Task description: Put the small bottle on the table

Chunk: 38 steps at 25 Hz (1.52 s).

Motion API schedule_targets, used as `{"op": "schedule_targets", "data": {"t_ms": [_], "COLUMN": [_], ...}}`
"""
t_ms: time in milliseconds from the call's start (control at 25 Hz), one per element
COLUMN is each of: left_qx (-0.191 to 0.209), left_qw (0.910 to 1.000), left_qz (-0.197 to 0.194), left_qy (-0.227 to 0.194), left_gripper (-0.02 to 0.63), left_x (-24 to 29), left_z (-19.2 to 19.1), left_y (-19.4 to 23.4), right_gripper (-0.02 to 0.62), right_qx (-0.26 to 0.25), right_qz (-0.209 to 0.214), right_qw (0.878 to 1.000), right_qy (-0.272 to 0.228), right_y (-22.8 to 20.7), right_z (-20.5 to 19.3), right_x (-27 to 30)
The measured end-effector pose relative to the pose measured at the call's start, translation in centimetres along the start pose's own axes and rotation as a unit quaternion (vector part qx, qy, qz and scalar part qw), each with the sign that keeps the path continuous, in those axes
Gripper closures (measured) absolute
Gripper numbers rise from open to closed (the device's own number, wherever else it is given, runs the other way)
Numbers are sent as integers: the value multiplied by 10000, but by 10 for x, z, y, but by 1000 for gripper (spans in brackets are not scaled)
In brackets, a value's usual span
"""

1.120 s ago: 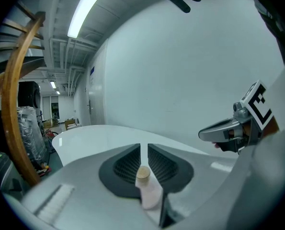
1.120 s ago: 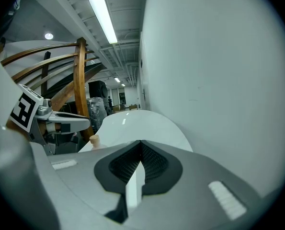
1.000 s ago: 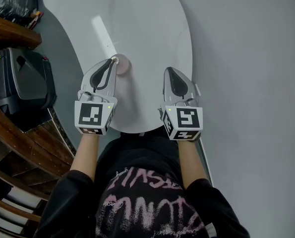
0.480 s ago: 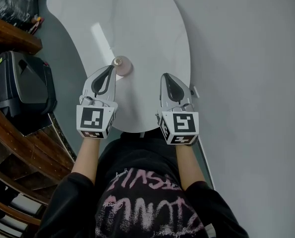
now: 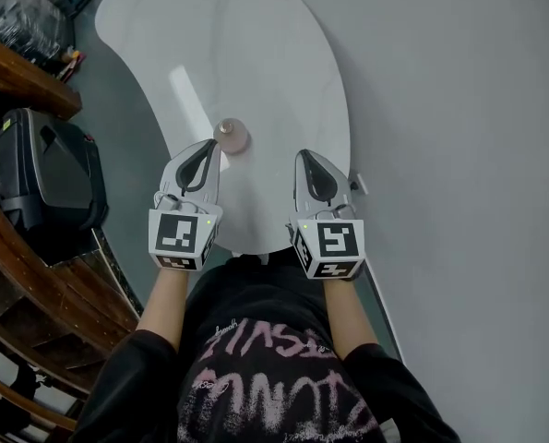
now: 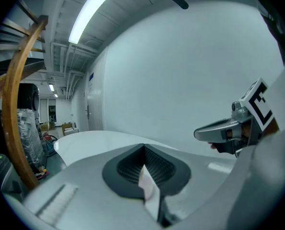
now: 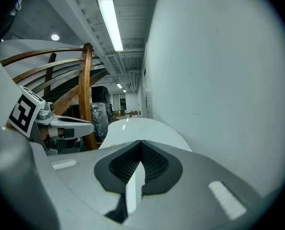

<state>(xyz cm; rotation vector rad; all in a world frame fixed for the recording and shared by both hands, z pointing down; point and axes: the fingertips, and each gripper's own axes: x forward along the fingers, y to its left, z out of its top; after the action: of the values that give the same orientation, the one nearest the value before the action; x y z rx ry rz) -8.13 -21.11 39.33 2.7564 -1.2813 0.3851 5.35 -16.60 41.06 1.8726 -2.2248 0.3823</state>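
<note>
One small bottle [image 5: 231, 137] is sitting upright on the white table [image 5: 256, 53], toward the near end, and nothing's touching it. From above it's looking like a little round pinkish thing with a paler cap on top, too small to read any label. The left gripper [image 5: 208, 147] is hovering just beside it on the person's side, tip pointing at the bottle with a small gap between them. Its jaws are pressed together with nothing in them, which is pretty clear in the left gripper view. The right gripper [image 5: 307, 157] is hanging over the table's right edge, well apart from the bottle, jaws also closed up and empty. Both are being held roughly level with each other, marker cubes facing the head camera. The person's black shirt [image 5: 265, 377] with pink lettering is filling the bottom of the head view. Off to the left, a black case [image 5: 43, 169] is sitting on the floor next to some curved wooden rails [image 5: 20, 72].
</note>
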Motion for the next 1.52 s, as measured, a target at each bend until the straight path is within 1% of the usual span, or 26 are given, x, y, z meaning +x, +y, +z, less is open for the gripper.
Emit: {"op": "schedule_targets", "data": {"t_ms": [520,760,920,1080,1520], "left_qx": [283,288,196,157,178], "left_qw": [9986,9980,9979,9974,9966], "left_qz": [-339,-399,-396,-443,-473], "left_qy": [-284,-403,-483,-537,-651], "left_gripper": [604,604,604,603,603], "left_x": [-14,-26,-37,-44,-55], "left_z": [14,30,37,37,45], "left_y": [-25,-25,-25,-25,-23], "right_gripper": [586,586,586,586,586], "right_qx": [-110,-131,-190,-234,-182], "right_qz": [-247,-303,-302,-296,-444], "right_qw": [9992,9986,9982,9977,9962], "right_qy": [-294,-423,-489,-559,-730], "right_y": [-1,13,23,29,29], "right_z": [17,26,30,34,45], "right_x": [-27,-41,-48,-50,-60]}}
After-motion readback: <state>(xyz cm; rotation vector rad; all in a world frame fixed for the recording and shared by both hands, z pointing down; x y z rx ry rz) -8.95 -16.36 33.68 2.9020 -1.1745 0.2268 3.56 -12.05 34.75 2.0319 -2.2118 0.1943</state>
